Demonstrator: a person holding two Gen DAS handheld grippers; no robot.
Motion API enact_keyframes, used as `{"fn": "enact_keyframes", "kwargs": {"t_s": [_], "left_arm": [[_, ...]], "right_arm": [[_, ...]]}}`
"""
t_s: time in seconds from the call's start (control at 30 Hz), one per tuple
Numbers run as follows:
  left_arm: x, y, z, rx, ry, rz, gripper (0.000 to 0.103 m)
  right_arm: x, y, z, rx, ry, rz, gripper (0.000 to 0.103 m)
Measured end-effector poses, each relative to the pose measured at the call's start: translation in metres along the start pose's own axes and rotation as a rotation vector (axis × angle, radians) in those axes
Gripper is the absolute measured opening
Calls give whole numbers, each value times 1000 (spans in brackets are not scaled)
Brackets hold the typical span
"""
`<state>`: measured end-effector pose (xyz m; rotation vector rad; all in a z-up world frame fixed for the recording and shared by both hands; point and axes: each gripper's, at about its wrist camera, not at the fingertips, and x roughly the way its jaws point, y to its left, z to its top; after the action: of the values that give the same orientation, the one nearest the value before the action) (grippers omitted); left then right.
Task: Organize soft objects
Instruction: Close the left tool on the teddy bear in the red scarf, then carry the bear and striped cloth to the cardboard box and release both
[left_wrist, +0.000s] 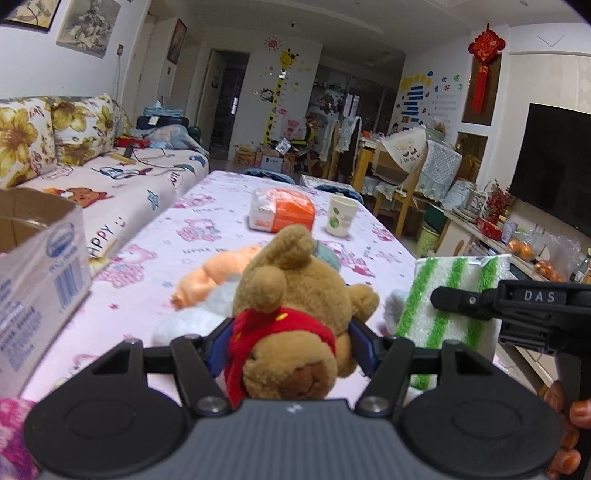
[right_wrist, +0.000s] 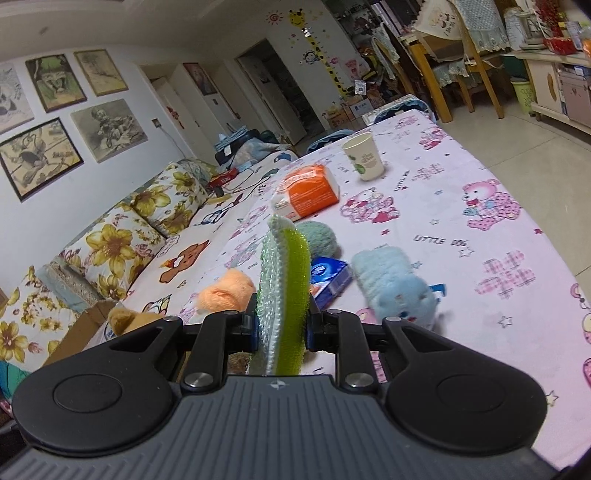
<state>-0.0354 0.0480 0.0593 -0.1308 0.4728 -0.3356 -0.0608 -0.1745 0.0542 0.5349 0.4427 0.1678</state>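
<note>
Holding two things at once over the worktop (left_wrist: 155, 236) with its pink cartoon cloth. Starting at the far left, a cardboard box (left_wrist: 37, 266) is sitting open at the worktop's edge, with the flowery sofa (left_wrist: 55, 147) behind it. Next over, my left gripper (left_wrist: 291, 343) is clamping its fingers (left_wrist: 360, 341) on a brown teddy bear (left_wrist: 295, 306) in a red scarf, squeezing it from both sides and lifting it off the cloth. Lying just past the bear are an orange plush (left_wrist: 210, 273) and something white and fluffy that I can't make out. Farther back are sitting an orange tissue pack (left_wrist: 282, 212) and a paper cup (left_wrist: 341, 216), a little apart from each other.

Moving right, my right gripper (right_wrist: 281, 326) is pinching a green-striped sponge cloth (right_wrist: 286, 291) edge-on, its fingers pressing tight against both faces. Beyond it on the worktop, a teal yarn ball (right_wrist: 320, 238), a blue packet (right_wrist: 328, 277) and a light blue plush (right_wrist: 391, 284) are lying close together.
</note>
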Motion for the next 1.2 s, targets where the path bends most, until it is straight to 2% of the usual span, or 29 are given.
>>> {"fn": "enact_keyframes", "kwargs": {"t_s": [0.2,0.4,0.63,0.97,1.2], "left_arm": [[-8,14,7,-7,-31,32,65],[-18,33,17,-62,-72,67,65],[-33,58,29,-121,-154,165,65],[-65,107,41,-301,-300,394,66],[-79,150,37,-477,-335,546,66]], "right_arm": [[18,12,1,-27,24,9,26],[33,25,4,-63,45,27,26],[54,45,11,-78,66,79,26],[87,111,21,-137,87,230,27],[110,166,14,-183,120,342,27]]}}
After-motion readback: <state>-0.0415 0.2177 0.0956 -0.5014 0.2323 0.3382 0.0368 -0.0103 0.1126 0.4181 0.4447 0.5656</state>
